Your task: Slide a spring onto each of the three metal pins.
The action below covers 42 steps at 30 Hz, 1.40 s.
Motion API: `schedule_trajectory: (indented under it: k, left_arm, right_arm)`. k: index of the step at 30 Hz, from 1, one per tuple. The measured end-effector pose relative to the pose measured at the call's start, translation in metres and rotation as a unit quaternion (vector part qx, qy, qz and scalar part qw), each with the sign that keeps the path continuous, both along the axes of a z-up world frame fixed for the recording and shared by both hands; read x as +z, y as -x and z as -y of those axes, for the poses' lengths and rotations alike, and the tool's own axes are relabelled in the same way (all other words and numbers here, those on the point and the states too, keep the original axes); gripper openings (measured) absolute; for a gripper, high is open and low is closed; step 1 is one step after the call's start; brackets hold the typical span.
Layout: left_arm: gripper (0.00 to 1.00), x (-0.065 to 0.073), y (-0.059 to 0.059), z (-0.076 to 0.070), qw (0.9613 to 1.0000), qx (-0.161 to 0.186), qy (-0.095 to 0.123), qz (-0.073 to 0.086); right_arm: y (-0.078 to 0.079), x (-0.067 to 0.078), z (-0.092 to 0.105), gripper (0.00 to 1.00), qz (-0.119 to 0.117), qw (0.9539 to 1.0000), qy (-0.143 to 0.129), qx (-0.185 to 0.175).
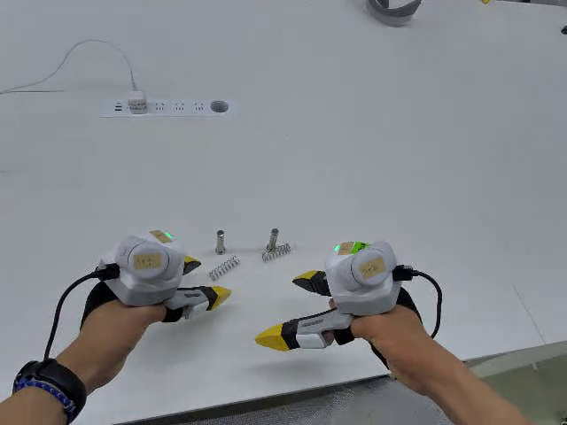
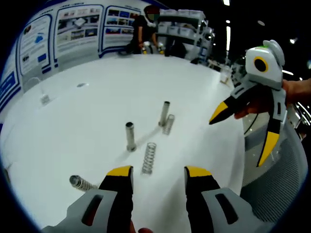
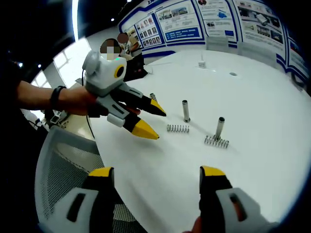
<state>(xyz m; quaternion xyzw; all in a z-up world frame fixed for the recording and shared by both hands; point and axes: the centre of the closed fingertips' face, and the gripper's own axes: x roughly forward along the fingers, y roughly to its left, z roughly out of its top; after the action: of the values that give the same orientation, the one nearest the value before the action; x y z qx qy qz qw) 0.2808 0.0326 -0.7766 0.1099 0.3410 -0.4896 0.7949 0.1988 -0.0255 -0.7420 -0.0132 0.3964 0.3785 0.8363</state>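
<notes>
Two metal pins stand upright on the white table, one (image 1: 220,241) to the left and one (image 1: 272,239) to the right. A loose spring (image 1: 224,266) lies in front of the left pin. Another spring (image 1: 276,253) lies at the foot of the right pin. In the left gripper view a third pin-like piece (image 2: 80,183) lies at the lower left, seemingly with coils on it. My left gripper (image 1: 205,278) is open and empty, just left of the loose spring (image 2: 149,158). My right gripper (image 1: 285,307) is open and empty, below and right of the pins (image 3: 185,110).
A white power strip (image 1: 168,107) with a plug and cable lies at the back left. A grey object (image 1: 394,9) sits at the far edge. The table's front edge (image 1: 266,398) runs under my hands. A mesh chair (image 3: 58,165) stands near. A person (image 2: 146,26) is at the far end.
</notes>
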Motion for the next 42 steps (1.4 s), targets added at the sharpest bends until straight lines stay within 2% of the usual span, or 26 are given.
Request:
schedule_trajectory:
  k: [10, 14, 17, 20, 24, 27, 33, 42]
  left_arm:
    - [0.32, -0.020, -0.009, 0.007, 0.9998, 0.018, -0.008, -0.007]
    - [0.23, -0.021, -0.012, 0.009, 0.9998, 0.019, -0.006, -0.001]
    - [0.22, -0.025, -0.015, 0.009, 0.9996, 0.027, -0.010, 0.000]
    - [0.19, -0.023, -0.017, 0.009, 0.9994, 0.034, -0.005, 0.002]
    - [0.12, -0.024, -0.021, 0.007, 0.9992, 0.034, -0.016, 0.014]
    - [0.11, -0.023, -0.021, 0.006, 0.9991, 0.034, -0.018, 0.016]
    - [0.11, -0.022, -0.020, -0.002, 0.9991, 0.039, -0.015, 0.008]
    - [0.11, -0.012, -0.012, -0.019, 0.9988, 0.047, -0.012, 0.012]
  right_arm:
    - [-0.001, -0.002, 0.005, 0.73, -0.003, 1.0000, 0.001, -0.002]
    - [-0.002, -0.001, 0.005, 0.73, -0.004, 1.0000, 0.000, -0.003]
    - [-0.002, -0.001, 0.006, 0.73, -0.004, 1.0000, 0.000, -0.002]
    - [-0.003, -0.001, 0.008, 0.73, -0.004, 1.0000, 0.000, -0.004]
    - [-0.004, -0.001, 0.009, 0.73, -0.005, 1.0000, 0.001, -0.005]
    - [-0.005, -0.001, 0.009, 0.73, -0.006, 1.0000, 0.002, -0.004]
    - [-0.007, -0.001, 0.006, 0.72, -0.005, 1.0000, 0.000, -0.002]
    - [-0.009, 0.000, 0.002, 0.72, -0.004, 1.0000, -0.005, 0.000]
